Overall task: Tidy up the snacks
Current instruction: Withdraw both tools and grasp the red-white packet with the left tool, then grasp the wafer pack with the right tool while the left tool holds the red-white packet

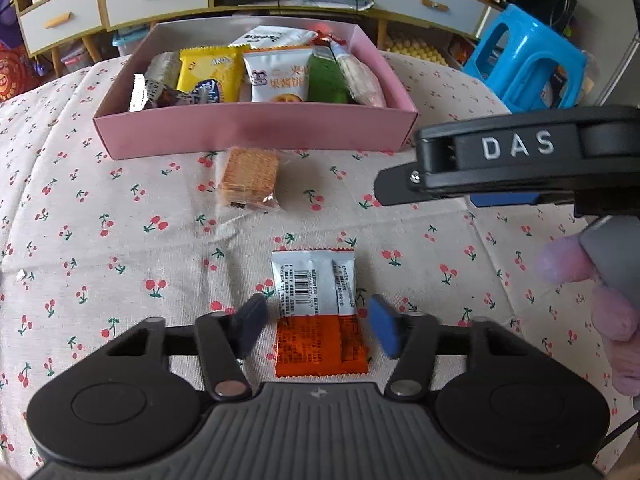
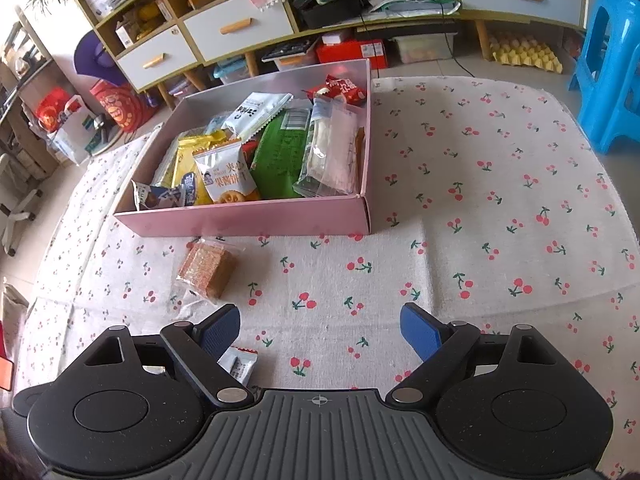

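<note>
Left wrist view: the left tongs [image 1: 318, 326] point down at the desk [image 1: 120, 264], jaws partly open, straddling an orange-and-silver packet [image 1: 316, 312] that lies flat on the cherry-print cloth; the pads stand just beside its edges, and I cannot tell whether they touch it. Past the packet lies a clear-wrapped cracker pack [image 1: 248, 178], and beyond that a pink box [image 1: 256, 128] filled with snacks. The right tongs [image 1: 400, 192] show at the right, with fingers [image 1: 560, 260] on the handle. In the right wrist view, the right tongs [image 2: 320, 332] are wide open and empty above bare cloth, the packet [image 2: 240, 364] beside their left pad, the crackers [image 2: 206, 270] and box [image 2: 248, 220] farther ahead.
</note>
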Tool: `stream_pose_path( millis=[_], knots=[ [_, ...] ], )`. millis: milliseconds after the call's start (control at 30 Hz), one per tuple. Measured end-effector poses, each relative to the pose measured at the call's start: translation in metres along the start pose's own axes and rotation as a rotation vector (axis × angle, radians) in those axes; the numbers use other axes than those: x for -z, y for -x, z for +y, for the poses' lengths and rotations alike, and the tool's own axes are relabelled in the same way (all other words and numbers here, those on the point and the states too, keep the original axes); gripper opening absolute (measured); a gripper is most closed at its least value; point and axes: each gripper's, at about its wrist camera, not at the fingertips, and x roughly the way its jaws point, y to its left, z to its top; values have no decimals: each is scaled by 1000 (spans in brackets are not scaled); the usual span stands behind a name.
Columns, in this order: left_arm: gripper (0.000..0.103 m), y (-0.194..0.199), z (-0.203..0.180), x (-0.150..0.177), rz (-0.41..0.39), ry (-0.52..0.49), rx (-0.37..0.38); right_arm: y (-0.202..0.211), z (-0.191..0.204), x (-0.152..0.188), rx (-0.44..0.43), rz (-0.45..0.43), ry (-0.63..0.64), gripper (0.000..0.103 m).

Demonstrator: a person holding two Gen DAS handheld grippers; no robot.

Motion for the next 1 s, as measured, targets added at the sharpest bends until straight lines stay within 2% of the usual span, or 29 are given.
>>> stream_pose_path(
  millis=[33, 133, 333, 567, 800, 1000],
  knots=[
    [38, 0, 0, 0, -7, -13, -8, -1, 0, 0, 0, 1, 0, 89],
    [36, 3, 4, 0, -10, -14, -10, -5, 2, -1, -1, 6, 3, 89],
    [35, 13, 26, 1, -24, 27, -24, -12, 12, -4, -12, 13, 0, 89],
    [36, 27, 54, 4, -57, 37, -97, -28, 34, -11, -44, 16, -20, 89],
    [36, 28, 83, 6, -29, 81, -146, -55, 64, -16, -66, 39, -50, 89],
    [36, 36, 100, 12, -30, 91, -151, -65, 83, -17, -24, 7, -21, 90]
  ],
)
